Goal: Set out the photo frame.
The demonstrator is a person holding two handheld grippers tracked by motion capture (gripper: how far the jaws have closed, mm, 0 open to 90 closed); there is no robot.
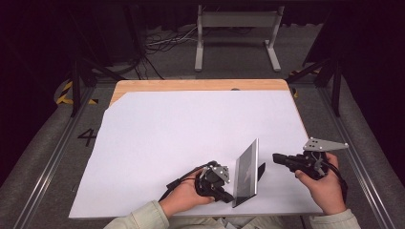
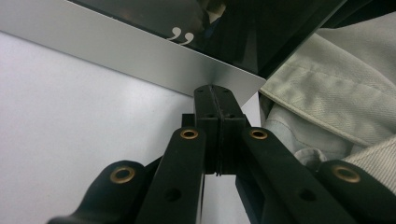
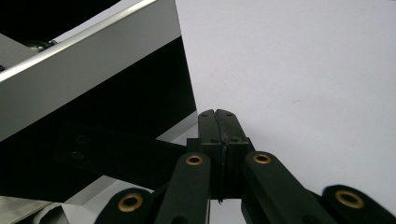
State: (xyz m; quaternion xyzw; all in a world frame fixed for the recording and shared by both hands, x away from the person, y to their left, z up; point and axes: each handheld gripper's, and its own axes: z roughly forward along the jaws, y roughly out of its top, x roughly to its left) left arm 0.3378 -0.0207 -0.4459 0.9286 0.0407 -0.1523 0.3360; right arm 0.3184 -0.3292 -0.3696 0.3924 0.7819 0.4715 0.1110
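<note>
Standing on white sheet (image 1: 157, 143) over wooden table (image 1: 191, 85), framed panel (image 1: 247, 171) between two closed claws.

Passage between the two grippers is blocked by the upright photo frame (image 1: 247, 172); the tabletop (image 1: 181, 129) beyond is left open.

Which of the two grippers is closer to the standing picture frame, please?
Left. The left gripper touches the picture frame at its near bottom corner; the right gripper sits just off its back, beside the stand.

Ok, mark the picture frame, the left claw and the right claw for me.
picture frame (image 1: 247, 168), high view, its dark glass front.
left claw (image 1: 227, 196), high view, its closed tips.
right claw (image 1: 276, 158), high view, its closed tips.
</note>
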